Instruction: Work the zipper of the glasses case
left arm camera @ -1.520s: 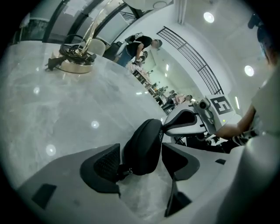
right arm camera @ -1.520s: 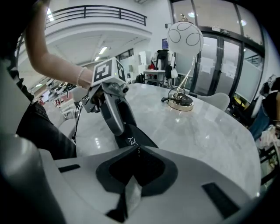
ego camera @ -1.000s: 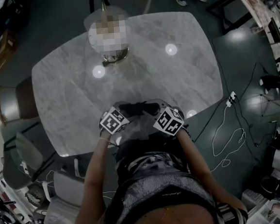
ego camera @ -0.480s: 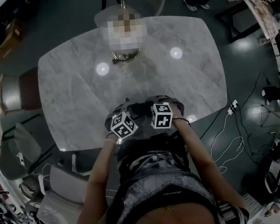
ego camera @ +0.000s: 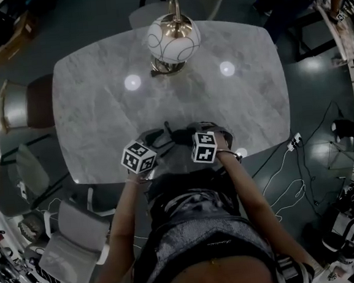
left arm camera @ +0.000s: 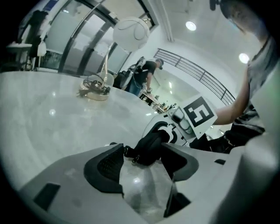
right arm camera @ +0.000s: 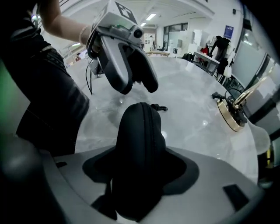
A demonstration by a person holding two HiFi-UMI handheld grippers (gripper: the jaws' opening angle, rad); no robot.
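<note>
Jaws just swung wide on the right gripper [right arm camera: 140,159], straddling the glasses case [right arm camera: 140,124] at six o'clock on the table [ego camera: 100,113]; left gripper [left arm camera: 143,153] gapes wide too.

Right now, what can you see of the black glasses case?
The glasses case is black, soft-looking fabric, rounded like a hump, with a zipper running along its ridge and a small pull at one end. It looks zipped shut. It rests on the pale marble table near the person's edge. The right gripper, whose jaws have just been opening, straddles it; the left gripper is open at its pull end.
</note>
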